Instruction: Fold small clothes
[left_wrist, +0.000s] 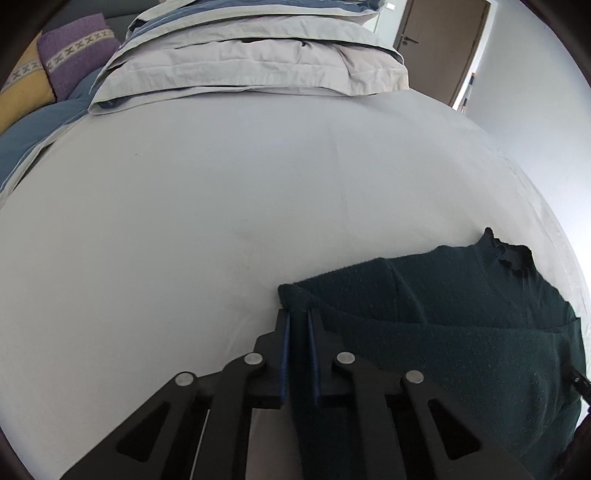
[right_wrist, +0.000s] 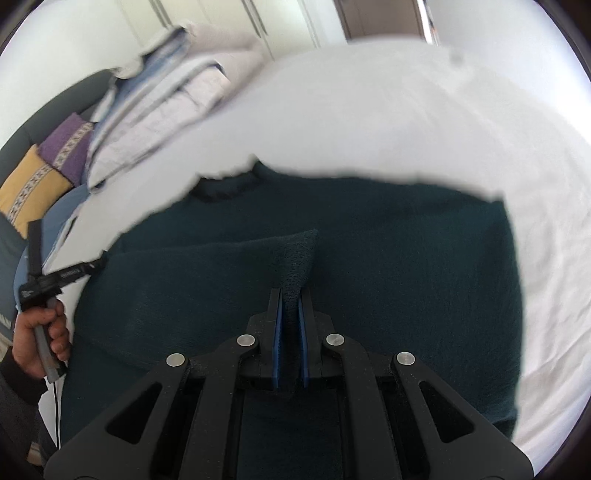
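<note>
A dark green knitted sweater (left_wrist: 461, 317) lies on the white bed sheet (left_wrist: 221, 206), its ruffled collar at the far end. My left gripper (left_wrist: 298, 314) is shut on a folded corner of the sweater at its left edge. In the right wrist view the sweater (right_wrist: 406, 258) fills the middle, collar (right_wrist: 225, 188) at the far left. My right gripper (right_wrist: 291, 293) is shut on a raised fold of the sweater and holds it above the garment's body. The left gripper (right_wrist: 98, 264) shows at the sweater's left edge, held by a hand (right_wrist: 44, 332).
A stack of folded grey and blue bedding (left_wrist: 251, 59) lies at the head of the bed. Purple (left_wrist: 74, 51) and yellow (left_wrist: 18, 96) cushions sit at the far left. A brown door (left_wrist: 443, 40) stands at the back right. The bed's edge runs close to the sweater's right side.
</note>
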